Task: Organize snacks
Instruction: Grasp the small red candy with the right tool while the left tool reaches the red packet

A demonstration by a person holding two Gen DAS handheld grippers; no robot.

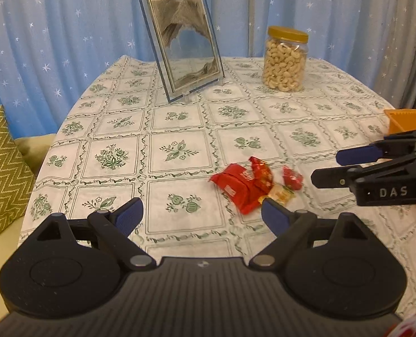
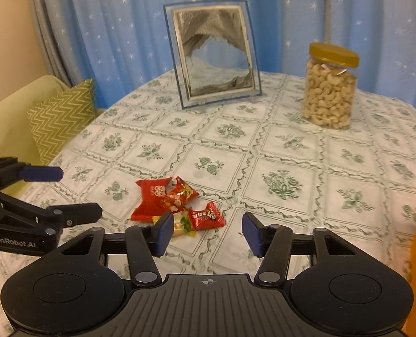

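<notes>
snack packets (image 2: 177,206) just ahead, jaws apart

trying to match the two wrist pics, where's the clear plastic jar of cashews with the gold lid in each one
Left wrist view: the clear plastic cashew jar with the gold lid stands upper right of centre, at the table's far side.
Right wrist view: the jar stands at upper right, larger.
Shared landmark: the blue-framed sand picture, standing left of the jar in both.
</notes>
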